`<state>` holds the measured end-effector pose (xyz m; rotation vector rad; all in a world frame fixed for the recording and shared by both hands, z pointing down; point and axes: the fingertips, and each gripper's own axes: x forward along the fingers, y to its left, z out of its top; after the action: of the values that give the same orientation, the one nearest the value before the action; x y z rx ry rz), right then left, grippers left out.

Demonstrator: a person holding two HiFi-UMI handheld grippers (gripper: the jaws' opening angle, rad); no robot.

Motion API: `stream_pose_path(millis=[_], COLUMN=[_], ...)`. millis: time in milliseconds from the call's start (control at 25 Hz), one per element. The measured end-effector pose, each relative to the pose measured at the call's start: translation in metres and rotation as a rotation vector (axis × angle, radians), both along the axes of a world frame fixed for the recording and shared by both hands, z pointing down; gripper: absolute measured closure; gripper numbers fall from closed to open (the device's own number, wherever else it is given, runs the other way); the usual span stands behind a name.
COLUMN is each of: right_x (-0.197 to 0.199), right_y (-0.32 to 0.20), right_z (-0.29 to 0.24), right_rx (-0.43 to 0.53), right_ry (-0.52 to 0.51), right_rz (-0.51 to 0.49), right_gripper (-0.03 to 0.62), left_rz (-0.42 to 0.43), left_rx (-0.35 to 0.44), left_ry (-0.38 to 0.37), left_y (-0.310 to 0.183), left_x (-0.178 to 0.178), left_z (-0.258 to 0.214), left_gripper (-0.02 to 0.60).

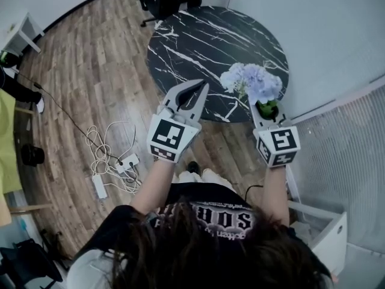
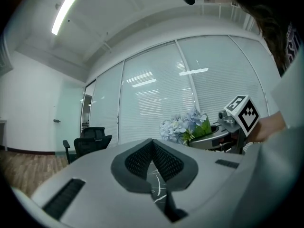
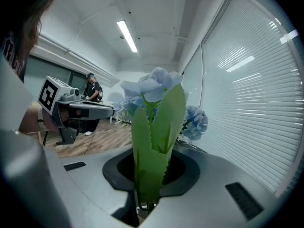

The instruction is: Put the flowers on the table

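The right gripper (image 3: 149, 175) has its jaws pinched on the bunched stems of the flowers (image 3: 153, 87), low down under the two serrated green leaves. That is the sensible place to hold them: the stems are the only firm part. The left gripper (image 2: 152, 144) has its pads meeting at the tips with nothing between them (only the marble shows through the gap behind).

Above the grip the bouquet stands roughly upright, pale blue blooms fanning out at the top. From the head view the flowers (image 1: 255, 80) hang over the near right edge of the round black table (image 1: 198, 35), not yet resting on it, with the right gripper (image 1: 263, 104) just behind and the left gripper (image 1: 204, 84) beside it over the same rim.

The bunch is probably light but top-heavy, with soft heads that crush or snag easily and thin, springy stems that could twist in the pinch. It looks best lowered gently and laid on its side, well in from the edge
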<state>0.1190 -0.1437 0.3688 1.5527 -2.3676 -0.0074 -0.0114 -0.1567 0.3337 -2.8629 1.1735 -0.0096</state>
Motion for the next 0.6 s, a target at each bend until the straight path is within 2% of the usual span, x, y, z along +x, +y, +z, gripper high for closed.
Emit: stream_pose_path(millis=[600], right_x=[0.005], right_y=[-0.061], right_z=[0.008], right_rx=[-0.021], right_ry=[-0.006], right_rz=[0.015], right_gripper=[0.517], left_rz=[0.017], left_rx=[0.001], left_ry=[-0.004], left_y=[-0.056], left_x=[0.004], left_z=[0.000], left_gripper=[0.583])
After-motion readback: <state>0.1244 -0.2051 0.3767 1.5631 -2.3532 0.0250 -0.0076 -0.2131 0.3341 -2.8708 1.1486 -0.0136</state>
